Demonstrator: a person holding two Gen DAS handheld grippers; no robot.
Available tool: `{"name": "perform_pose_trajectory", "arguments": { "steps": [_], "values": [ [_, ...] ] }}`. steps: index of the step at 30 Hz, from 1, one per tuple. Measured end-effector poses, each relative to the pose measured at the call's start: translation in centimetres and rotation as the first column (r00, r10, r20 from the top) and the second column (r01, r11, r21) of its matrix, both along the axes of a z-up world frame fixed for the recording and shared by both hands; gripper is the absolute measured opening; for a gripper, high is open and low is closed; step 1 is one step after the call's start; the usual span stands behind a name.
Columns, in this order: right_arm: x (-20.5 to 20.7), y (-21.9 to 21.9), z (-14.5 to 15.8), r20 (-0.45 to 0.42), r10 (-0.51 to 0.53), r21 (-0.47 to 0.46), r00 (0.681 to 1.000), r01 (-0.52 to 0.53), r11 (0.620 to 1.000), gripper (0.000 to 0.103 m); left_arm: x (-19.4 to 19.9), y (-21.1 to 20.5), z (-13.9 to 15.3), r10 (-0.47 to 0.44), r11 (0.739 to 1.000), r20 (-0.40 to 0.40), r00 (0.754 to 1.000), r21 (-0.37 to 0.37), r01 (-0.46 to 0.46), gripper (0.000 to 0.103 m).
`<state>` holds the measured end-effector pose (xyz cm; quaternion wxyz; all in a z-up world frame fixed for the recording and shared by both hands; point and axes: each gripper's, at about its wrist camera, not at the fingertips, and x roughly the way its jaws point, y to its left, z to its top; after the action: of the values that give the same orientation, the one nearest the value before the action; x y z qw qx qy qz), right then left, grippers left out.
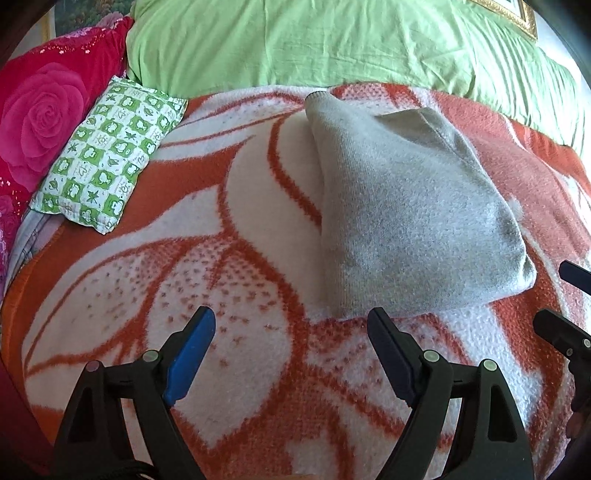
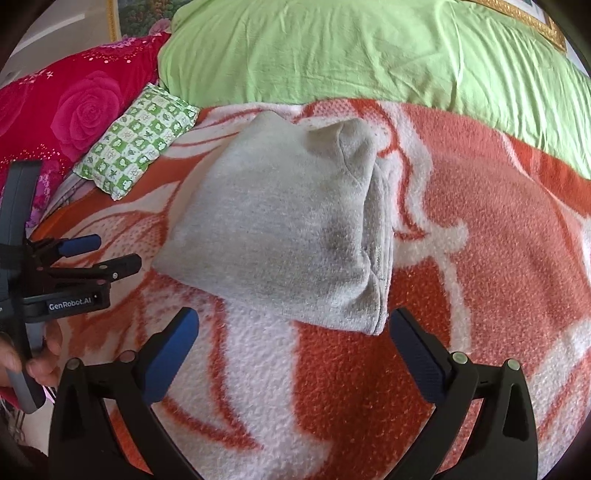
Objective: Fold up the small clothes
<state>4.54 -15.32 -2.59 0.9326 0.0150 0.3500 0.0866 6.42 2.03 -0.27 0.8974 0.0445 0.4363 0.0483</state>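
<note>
A small grey knitted garment [image 1: 406, 206] lies folded on the orange and white blanket [image 1: 221, 258]; it also shows in the right wrist view [image 2: 280, 229]. My left gripper [image 1: 291, 317] is open and empty, just in front of the garment's near edge, a little to its left. My right gripper [image 2: 293, 317] is open and empty, with its fingers just short of the garment's near edge. The left gripper [image 2: 110, 254] shows at the left of the right wrist view. The right gripper's fingertips [image 1: 554, 325] show at the right edge of the left wrist view.
A green and white checked pillow [image 1: 107, 155] lies at the back left, beside a red rose-print cushion [image 1: 44, 122]. A light green duvet [image 1: 314, 40] lies along the back. A gold picture frame [image 1: 517, 14] is at the top right.
</note>
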Motion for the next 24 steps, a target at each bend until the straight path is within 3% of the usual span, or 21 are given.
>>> {"name": "perform_pose_trajectory", "arguments": {
  "steps": [24],
  "values": [
    [1.2,-0.6,-0.5,-0.005,0.01,0.023,1.0,-0.009,1.0,0.102,0.9,-0.3,-0.4,-0.003,1.0,0.006,1.0,0.016,0.003,0.087]
  ]
}}
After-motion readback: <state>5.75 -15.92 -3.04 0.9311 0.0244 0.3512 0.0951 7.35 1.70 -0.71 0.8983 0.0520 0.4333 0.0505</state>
